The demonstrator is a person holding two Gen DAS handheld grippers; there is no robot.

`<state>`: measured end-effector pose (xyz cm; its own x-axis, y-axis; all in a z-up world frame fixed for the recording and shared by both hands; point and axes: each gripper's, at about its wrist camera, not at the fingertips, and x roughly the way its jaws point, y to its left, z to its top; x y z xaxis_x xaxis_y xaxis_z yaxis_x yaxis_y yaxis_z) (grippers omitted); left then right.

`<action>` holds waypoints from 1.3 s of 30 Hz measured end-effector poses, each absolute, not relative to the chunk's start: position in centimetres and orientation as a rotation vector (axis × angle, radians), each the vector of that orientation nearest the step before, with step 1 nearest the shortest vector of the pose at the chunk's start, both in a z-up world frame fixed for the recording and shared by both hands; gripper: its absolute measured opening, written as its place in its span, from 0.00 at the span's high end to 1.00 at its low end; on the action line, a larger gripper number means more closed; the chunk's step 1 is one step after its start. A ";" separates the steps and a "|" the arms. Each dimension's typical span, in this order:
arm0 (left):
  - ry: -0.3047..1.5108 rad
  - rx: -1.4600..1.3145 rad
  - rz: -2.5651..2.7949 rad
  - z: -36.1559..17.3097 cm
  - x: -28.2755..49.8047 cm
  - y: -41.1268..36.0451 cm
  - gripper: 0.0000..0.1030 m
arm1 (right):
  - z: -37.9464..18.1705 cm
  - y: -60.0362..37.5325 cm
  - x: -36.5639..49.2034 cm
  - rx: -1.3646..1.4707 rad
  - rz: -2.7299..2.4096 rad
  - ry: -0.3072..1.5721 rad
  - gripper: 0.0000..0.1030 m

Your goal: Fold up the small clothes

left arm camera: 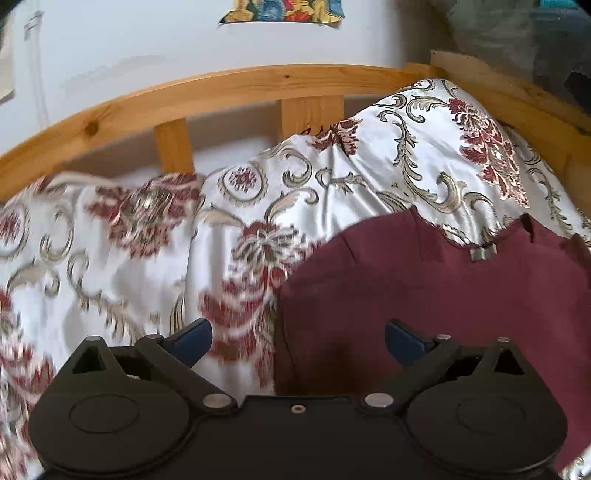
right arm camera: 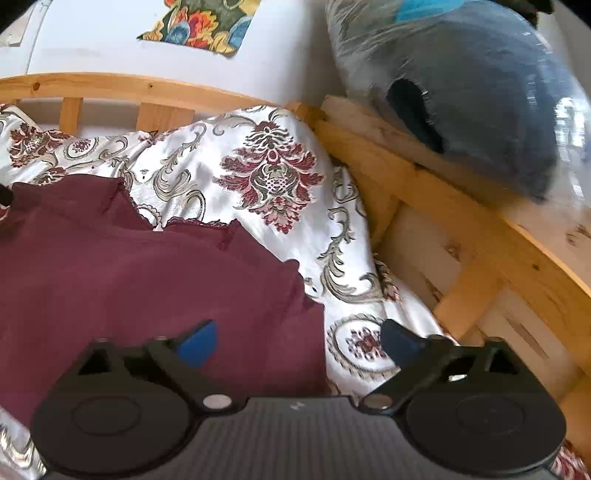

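Observation:
A maroon garment (left arm camera: 424,295) with a lace-trimmed neckline lies spread flat on the patterned bedspread (left arm camera: 129,251). My left gripper (left arm camera: 298,341) is open and empty, its jaws wide apart over the garment's left edge. The garment also shows in the right wrist view (right arm camera: 147,288). My right gripper (right arm camera: 299,341) is open and empty, hovering over the garment's right edge, with one blue fingertip (right arm camera: 199,345) above the cloth and the other above the bedspread (right arm camera: 280,177).
A wooden bed rail (left arm camera: 221,88) runs along the far side, and a wooden side frame (right arm camera: 461,229) stands at the right. A plastic-wrapped grey bundle (right arm camera: 480,92) rests on that frame. A white wall with a colourful picture (right arm camera: 199,26) is behind.

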<state>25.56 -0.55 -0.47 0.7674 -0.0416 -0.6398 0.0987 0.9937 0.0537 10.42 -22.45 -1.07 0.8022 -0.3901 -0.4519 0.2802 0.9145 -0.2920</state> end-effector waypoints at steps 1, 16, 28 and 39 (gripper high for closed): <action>0.692 0.071 -0.073 -0.7 24.7 -0.6 0.01 | -1.1 -22.3 9.9 -0.206 -0.360 0.519 0.02; 0.708 0.181 -0.135 -3.0 18.5 -3.2 0.01 | -3.5 -23.0 11.7 -0.035 -0.348 0.501 0.61; 0.758 0.108 -0.101 -3.5 19.9 -2.4 0.23 | -2.4 -23.2 9.1 -0.003 -0.374 0.473 0.91; 0.794 0.126 -0.072 -4.7 20.6 -2.6 0.21 | -3.6 -23.0 9.4 -0.021 -0.385 0.516 0.86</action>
